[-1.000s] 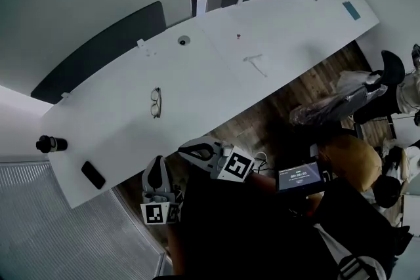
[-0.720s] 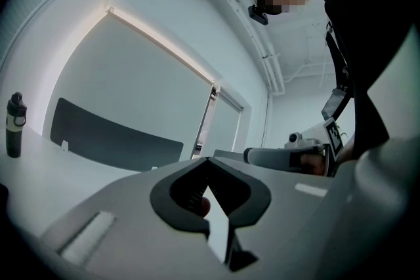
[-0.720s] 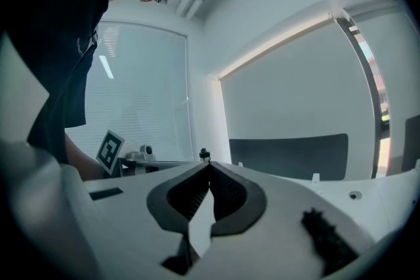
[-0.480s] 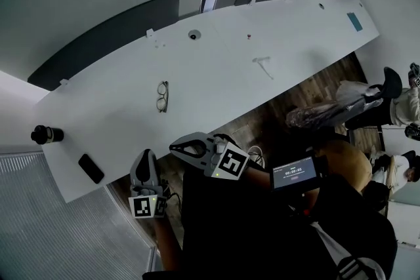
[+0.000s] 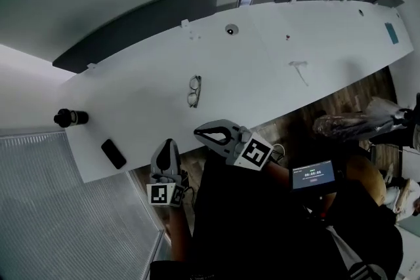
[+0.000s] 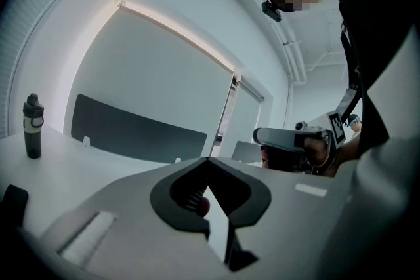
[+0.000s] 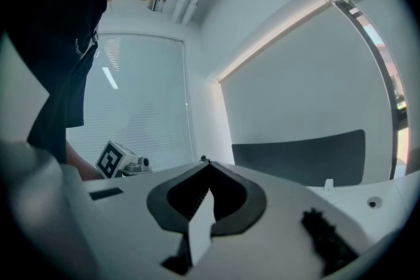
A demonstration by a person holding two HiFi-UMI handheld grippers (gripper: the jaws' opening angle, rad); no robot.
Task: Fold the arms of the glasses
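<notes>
While the left gripper (image 5: pixel 168 143) and right gripper (image 5: pixel 199 134) hover with jaws closed together on nothing, the glasses (image 5: pixel 193 90) lie on the white table (image 5: pixel 262 56) well ahead of both fingertips, probably light, thin and fragile, best pinched gently by one arm near its hinge.

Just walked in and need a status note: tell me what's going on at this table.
A person at the long white table holds tongs in each hand. The left tongs and right tongs are both shut and empty, off the near edge. The glasses lie untouched on the table ahead. A bottle and a phone sit at its left end.
</notes>
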